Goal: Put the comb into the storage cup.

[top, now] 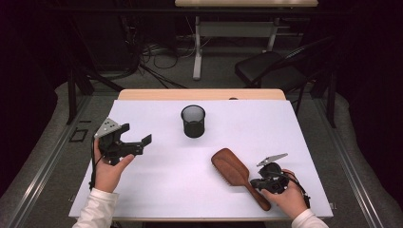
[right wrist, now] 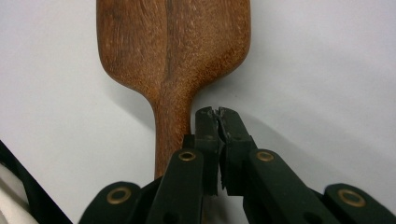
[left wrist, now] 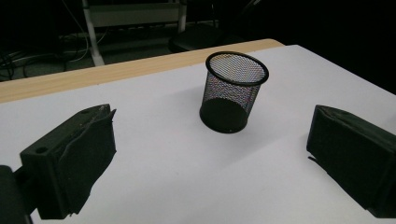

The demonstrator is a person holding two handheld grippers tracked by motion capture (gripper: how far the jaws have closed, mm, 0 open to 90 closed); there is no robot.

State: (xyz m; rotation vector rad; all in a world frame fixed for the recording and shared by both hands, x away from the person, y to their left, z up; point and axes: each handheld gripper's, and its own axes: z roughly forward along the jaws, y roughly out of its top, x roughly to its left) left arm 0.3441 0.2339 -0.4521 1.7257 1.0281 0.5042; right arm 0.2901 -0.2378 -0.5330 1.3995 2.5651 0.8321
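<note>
Right claw (right wrist: pixel 217 114) closed beside hairbrush (right wrist: pixel 173 60) handle.

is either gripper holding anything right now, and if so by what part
Nothing is held. The right gripper is shut on itself beside the wooden hairbrush handle, not around it. The left gripper is open, facing the mesh cup.

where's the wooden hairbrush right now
In the high view the brown wooden hairbrush lies flat on the white table, near right, in front of the black mesh cup, its handle beside the shut right gripper.
</note>
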